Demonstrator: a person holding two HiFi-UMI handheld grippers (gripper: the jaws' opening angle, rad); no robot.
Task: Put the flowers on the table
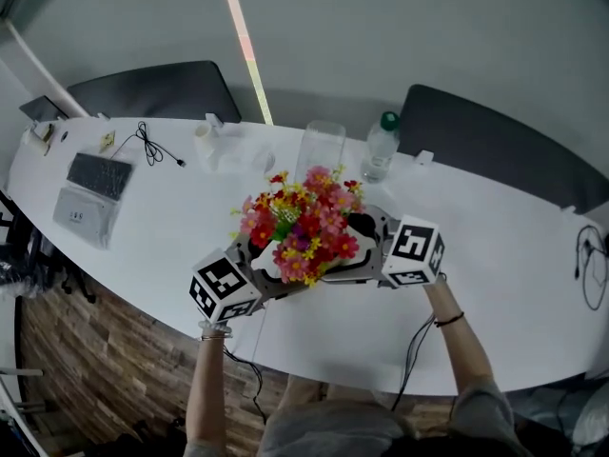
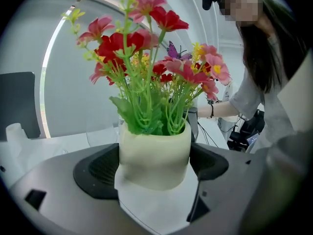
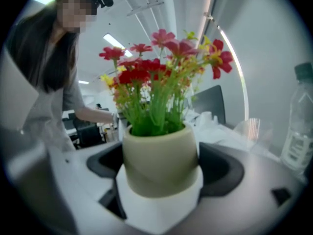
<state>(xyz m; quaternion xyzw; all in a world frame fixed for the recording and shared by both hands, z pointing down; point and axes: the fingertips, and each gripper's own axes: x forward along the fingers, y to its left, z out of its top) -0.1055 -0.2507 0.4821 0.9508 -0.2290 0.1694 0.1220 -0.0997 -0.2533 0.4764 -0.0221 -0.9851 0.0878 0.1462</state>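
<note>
Flowers, likely light but top-heavy, are clamped at the stiff pot: left claw at 8 o'clock, right claw at 4.

I'm seeing the pot showing a smooth, matt cream skin. The flowers are looking plastic, with slightly glossy stems. The left gripper and right gripper are showing matt grey plastic shells, and their pads are dark and ribbed. The table is looking smooth and white. On its far side, the bottle is looking like clear plastic.
</note>
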